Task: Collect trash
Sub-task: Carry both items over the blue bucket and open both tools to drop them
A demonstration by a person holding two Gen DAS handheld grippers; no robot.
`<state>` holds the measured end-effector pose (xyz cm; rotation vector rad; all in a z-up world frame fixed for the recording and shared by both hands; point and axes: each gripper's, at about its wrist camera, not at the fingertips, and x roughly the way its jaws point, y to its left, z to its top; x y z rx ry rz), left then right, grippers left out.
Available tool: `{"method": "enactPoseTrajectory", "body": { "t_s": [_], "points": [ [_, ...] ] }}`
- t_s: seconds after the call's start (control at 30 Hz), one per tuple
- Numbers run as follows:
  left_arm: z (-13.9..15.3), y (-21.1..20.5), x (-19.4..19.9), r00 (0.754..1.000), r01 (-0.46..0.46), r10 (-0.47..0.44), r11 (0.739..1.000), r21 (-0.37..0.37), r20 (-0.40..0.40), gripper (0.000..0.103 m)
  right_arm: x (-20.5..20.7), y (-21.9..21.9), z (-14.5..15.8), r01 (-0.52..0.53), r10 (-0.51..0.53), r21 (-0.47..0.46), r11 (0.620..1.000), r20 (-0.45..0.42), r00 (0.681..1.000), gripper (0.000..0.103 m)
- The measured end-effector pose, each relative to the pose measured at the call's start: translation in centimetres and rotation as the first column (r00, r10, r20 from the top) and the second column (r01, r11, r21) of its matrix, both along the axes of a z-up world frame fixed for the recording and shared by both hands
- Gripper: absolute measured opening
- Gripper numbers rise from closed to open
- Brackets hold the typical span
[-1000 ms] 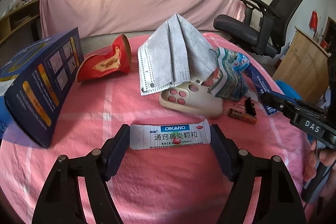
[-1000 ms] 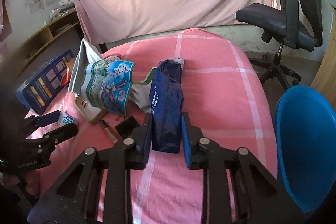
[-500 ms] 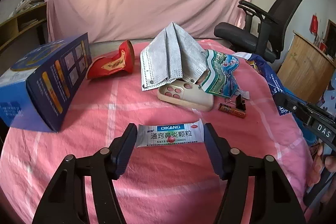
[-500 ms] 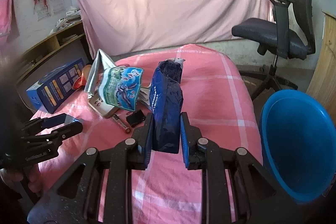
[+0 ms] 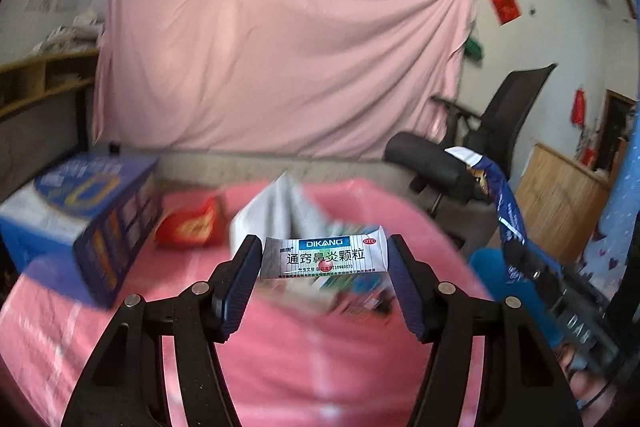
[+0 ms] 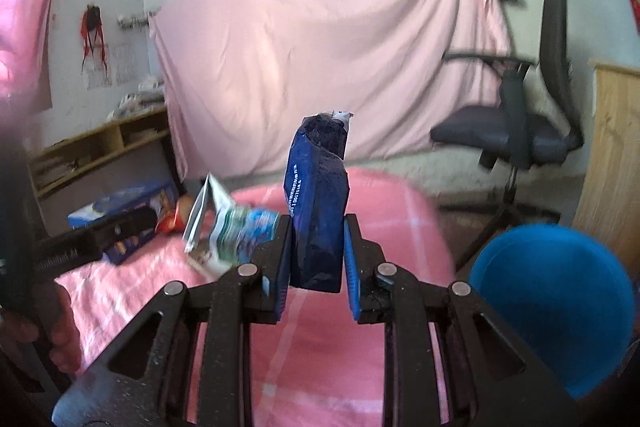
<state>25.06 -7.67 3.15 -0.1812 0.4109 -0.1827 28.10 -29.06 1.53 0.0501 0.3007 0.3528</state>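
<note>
My left gripper [image 5: 325,259] is shut on a white medicine sachet [image 5: 325,259] printed DIKANG and holds it in the air above the pink table [image 5: 280,367]. My right gripper [image 6: 316,259] is shut on a dark blue wrapper [image 6: 318,203] that stands upright between the fingers, lifted off the table. A blue bin [image 6: 556,311] sits to the right of the table; it also shows in the left wrist view [image 5: 486,267]. The right gripper with its wrapper [image 5: 504,211] shows at the right of the left wrist view.
On the table lie a blue box [image 5: 84,219], a red wrapper [image 5: 188,229], a grey face mask [image 5: 276,215] and a green-white wrapper [image 6: 236,235]. A black office chair [image 6: 520,135] and a wooden cabinet [image 6: 612,155] stand to the right. A shelf [image 6: 100,151] stands left.
Both grippers have risen well above the table with their items still held. The view has tilted up and the table items now sit lower and farther.
</note>
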Motion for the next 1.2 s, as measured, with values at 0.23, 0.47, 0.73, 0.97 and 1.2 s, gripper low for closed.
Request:
{"method": "enactPoseTrajectory", "body": {
  "t_s": [0.23, 0.47, 0.73, 0.97, 1.2],
  "points": [
    [4.0, -4.8, 0.4, 0.98, 0.132, -0.133, 0.991, 0.017, 0.147, 0.059, -2.5, -3.7, 3.1, 0.178, -0.181, 0.032, 0.983, 0.188, 0.965, 0.05],
    [5.3, -11.8, 1.7, 0.938, 0.286, -0.288, 0.957, 0.039, 0.191, 0.059, -2.7, -9.9, 3.7, 0.363, -0.374, 0.094, 0.927, 0.162, 0.913, 0.05],
    [3.4, -19.7, 4.7, 0.895, 0.43, -0.433, 0.901, 0.048, 0.104, 0.059, -1.1, -15.8, 1.0, 0.454, -0.452, 0.084, 0.887, -0.04, 0.891, 0.05],
    [0.9, -24.2, 7.9, 0.88, 0.474, -0.473, 0.88, 0.021, -0.05, 0.059, 0.5, -17.9, -1.8, 0.458, -0.437, 0.068, 0.886, -0.202, 0.876, 0.051],
    [-0.6, -25.8, 10.8, 0.862, 0.476, -0.471, 0.879, -0.02, -0.188, 0.061, 0.8, -19.5, -3.4, 0.477, -0.437, 0.097, 0.873, -0.277, 0.856, 0.053]
  ]
}}
